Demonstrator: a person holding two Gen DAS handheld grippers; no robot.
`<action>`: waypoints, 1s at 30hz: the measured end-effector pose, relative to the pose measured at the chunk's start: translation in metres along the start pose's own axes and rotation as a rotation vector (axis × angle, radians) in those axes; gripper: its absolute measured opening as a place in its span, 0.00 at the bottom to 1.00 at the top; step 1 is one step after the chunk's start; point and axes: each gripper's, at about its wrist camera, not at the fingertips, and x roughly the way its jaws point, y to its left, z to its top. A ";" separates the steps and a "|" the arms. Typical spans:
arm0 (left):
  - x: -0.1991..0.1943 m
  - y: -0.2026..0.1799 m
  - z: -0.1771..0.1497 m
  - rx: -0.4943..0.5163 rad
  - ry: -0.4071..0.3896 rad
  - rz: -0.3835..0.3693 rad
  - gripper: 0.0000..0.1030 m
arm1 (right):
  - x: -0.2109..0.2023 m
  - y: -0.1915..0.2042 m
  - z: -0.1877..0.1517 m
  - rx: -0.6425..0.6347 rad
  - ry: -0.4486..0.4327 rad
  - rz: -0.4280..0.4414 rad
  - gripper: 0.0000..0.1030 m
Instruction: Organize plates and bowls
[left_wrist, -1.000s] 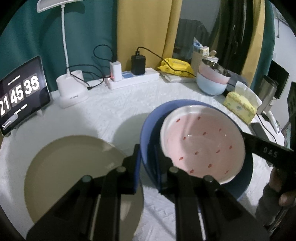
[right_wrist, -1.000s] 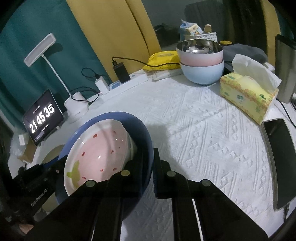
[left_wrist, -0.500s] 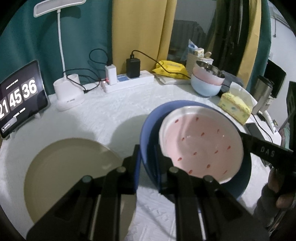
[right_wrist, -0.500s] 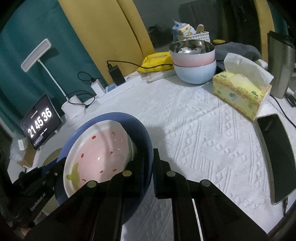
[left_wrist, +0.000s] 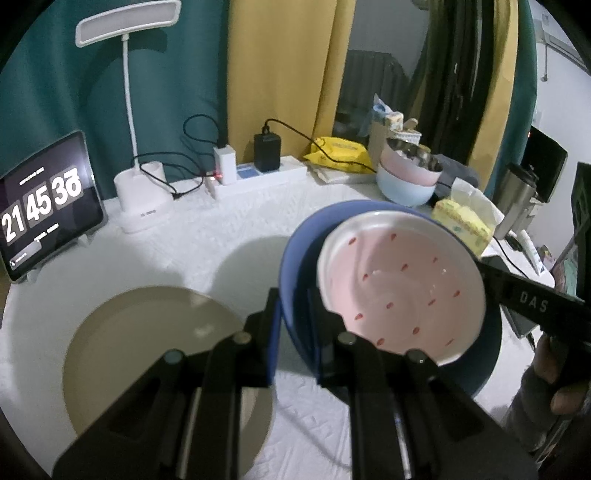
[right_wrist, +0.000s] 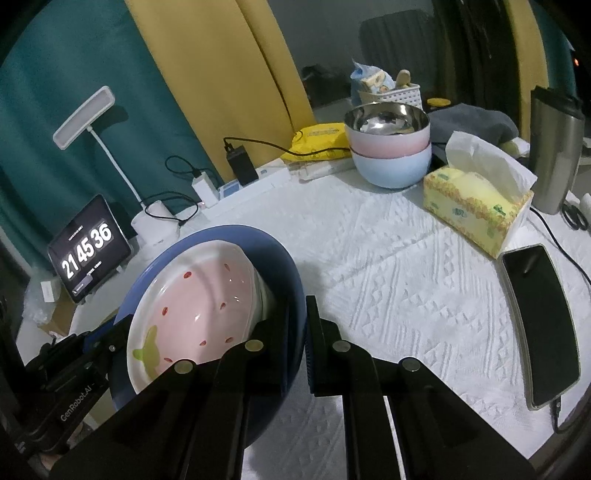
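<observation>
A blue plate (left_wrist: 299, 254) with a pink strawberry-pattern plate (left_wrist: 402, 280) resting in it is held in the air above the table. My left gripper (left_wrist: 293, 314) is shut on the blue plate's left rim. My right gripper (right_wrist: 297, 332) is shut on its opposite rim (right_wrist: 291, 273), and the pink plate (right_wrist: 195, 306) shows beside it. A beige plate (left_wrist: 147, 354) lies on the white tablecloth at lower left. A steel-lined pink bowl (right_wrist: 388, 129) sits stacked in a light blue bowl (right_wrist: 391, 166) at the table's far side.
A tablet clock (left_wrist: 44, 203), a white desk lamp (left_wrist: 142, 199) and a power strip with chargers (left_wrist: 258, 173) line the back. A tissue box (right_wrist: 476, 199), a phone (right_wrist: 539, 325), a steel tumbler (right_wrist: 554, 147) and a yellow pack (right_wrist: 317, 140) lie on the right.
Both grippers have lifted the blue plate with the pink plate higher above the table. Both grips stay unchanged. The beige plate has not moved.
</observation>
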 end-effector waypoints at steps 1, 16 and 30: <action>-0.002 0.001 0.000 -0.001 -0.004 0.000 0.12 | -0.001 0.002 0.000 -0.003 -0.003 0.001 0.10; -0.027 0.029 0.000 -0.052 -0.051 -0.002 0.12 | -0.011 0.036 0.006 -0.060 -0.025 0.011 0.10; -0.047 0.063 -0.001 -0.099 -0.089 0.027 0.12 | -0.008 0.078 0.010 -0.120 -0.035 0.036 0.10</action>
